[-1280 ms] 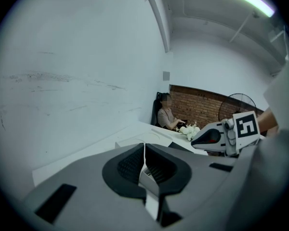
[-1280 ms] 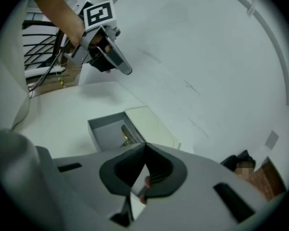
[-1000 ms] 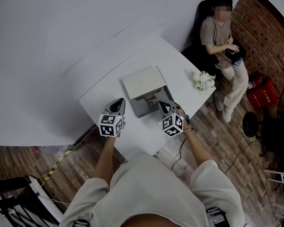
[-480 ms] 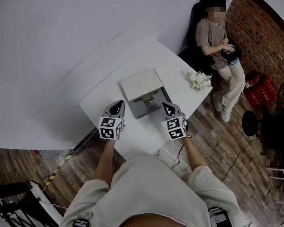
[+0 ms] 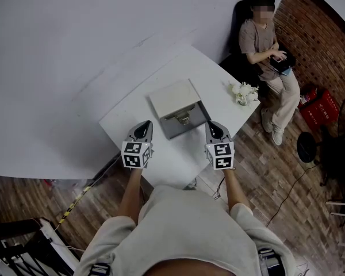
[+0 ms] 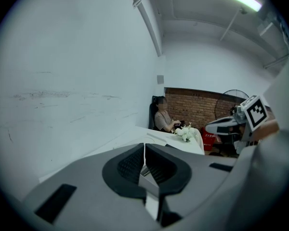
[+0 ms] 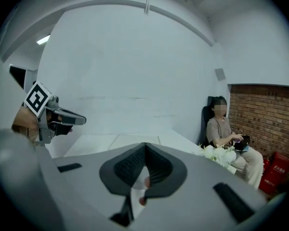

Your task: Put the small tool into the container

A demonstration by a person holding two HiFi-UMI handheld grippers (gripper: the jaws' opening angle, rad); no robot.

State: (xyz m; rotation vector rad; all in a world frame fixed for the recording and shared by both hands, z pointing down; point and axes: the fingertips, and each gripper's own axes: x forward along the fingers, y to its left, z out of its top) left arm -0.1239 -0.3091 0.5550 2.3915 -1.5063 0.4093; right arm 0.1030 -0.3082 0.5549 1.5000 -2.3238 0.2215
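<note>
A grey box (image 5: pixel 173 130) with a raised white lid (image 5: pixel 172 98) stands mid-table in the head view. A small pale object (image 5: pixel 183 119) lies inside it; I cannot tell whether it is the tool. My left gripper (image 5: pixel 142 126) hovers at the box's near left, its pads meeting with nothing between them (image 6: pixel 144 147). My right gripper (image 5: pixel 214 126) hangs just off the box's near right corner, shut (image 7: pixel 145 146). Small reddish spots show below its pads; what they are is unclear. Each gripper shows in the other's view: the right one (image 6: pixel 231 125) and the left one (image 7: pixel 62 117).
The white table (image 5: pixel 161 160) ends close behind both grippers. White flowers (image 5: pixel 244 94) sit at its right corner. A seated person (image 5: pixel 264 39) is beyond that corner, with a red crate (image 5: pixel 322 111) and a fan base (image 5: pixel 307 148) on the wooden floor.
My right gripper has pulled back from the box's right side, risen and rolled so its marker cube faces up. The left gripper has hardly shifted.
</note>
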